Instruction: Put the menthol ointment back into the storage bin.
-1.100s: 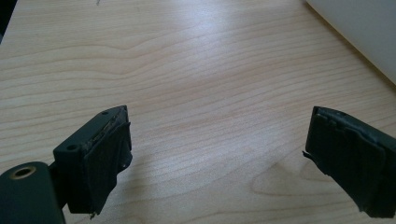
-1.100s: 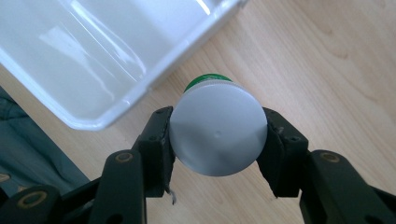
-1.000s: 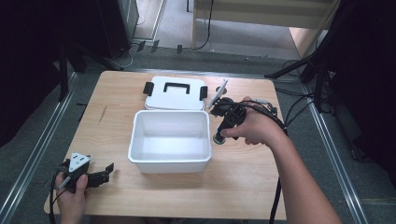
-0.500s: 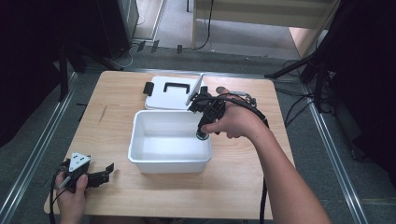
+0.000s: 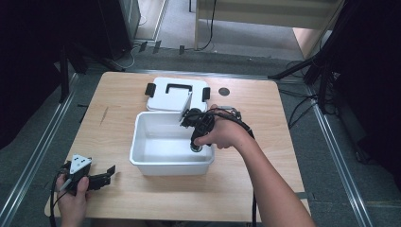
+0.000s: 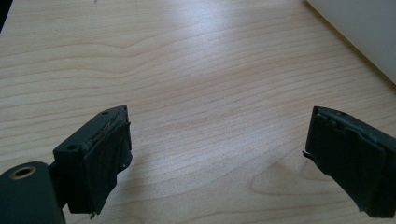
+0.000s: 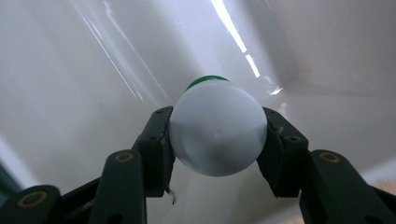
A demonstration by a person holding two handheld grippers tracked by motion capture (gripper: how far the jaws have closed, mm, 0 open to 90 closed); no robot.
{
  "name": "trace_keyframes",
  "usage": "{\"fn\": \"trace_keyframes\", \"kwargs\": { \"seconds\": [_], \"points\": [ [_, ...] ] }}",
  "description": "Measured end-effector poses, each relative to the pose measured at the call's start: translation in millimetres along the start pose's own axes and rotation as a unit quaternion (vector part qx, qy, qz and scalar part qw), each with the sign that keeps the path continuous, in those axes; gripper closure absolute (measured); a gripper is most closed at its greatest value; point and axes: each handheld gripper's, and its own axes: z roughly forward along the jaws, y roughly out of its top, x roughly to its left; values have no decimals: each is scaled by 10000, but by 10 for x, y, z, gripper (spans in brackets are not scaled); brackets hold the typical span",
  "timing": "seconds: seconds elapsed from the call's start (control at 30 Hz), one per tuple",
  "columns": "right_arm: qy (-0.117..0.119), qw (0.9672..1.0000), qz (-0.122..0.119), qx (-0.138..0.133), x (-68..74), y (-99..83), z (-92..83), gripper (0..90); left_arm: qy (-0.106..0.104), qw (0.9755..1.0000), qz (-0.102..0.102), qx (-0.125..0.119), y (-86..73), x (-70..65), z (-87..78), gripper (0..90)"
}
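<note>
At the left edge of the bench, the left gripper rests idle in the person's left hand, its jaws released and spread wide over bare wood, with nothing between them. In the left gripper view a white corner of the bin shows at the upper right, well apart from the jaws.

In the middle stands the open white bin, and just behind it, touching or nearly touching its far wall, lies the white lid with its black handle and clips. A small dark round spot sits on the wood to the lid's right.

Further right, the right gripper points down into the bin near its right wall. It is clenched on a white bottle with a green band at its far end, held by the sides.

As a judgement, the placing is well along: the bottle is inside the bin's walls but not yet let go. Releasing it, withdrawing, and perhaps fitting the lid are left.

Whether the bottle touches the bin's floor cannot be told. From the high view the hand covers most of the bottle, and what the dark spot is stays unclear.
</note>
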Motion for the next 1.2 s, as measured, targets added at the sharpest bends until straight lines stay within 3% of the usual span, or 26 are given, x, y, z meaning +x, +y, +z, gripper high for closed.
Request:
{"fn": "trace_keyframes", "kwargs": {
  "seconds": [0.1,0.23,0.3,0.73,0.87,0.97,1.2],
  "points": [
    [-13,10000,-74,50,7,3,148,511,-4,10000,-9,5,0,-6,1,77],
    [-49,9997,-218,-116,49,29,211,511,0,10000,-4,9,0,-8,2,77],
    [-66,9996,-283,-61,69,47,286,510,-1,10000,6,14,0,-9,0,77],
    [-67,9995,-280,96,132,108,352,510,10,10000,18,9,-1,-14,1,77],
    [-59,9990,-335,301,142,120,483,510,3,10000,13,7,-1,-15,0,77],
    [-176,9978,-452,461,167,130,552,510,1,10000,17,6,-1,-13,0,77],
    [-192,9980,-466,372,166,121,543,490,3,10000,15,8,-1,-12,-1,77]
  ]
}}
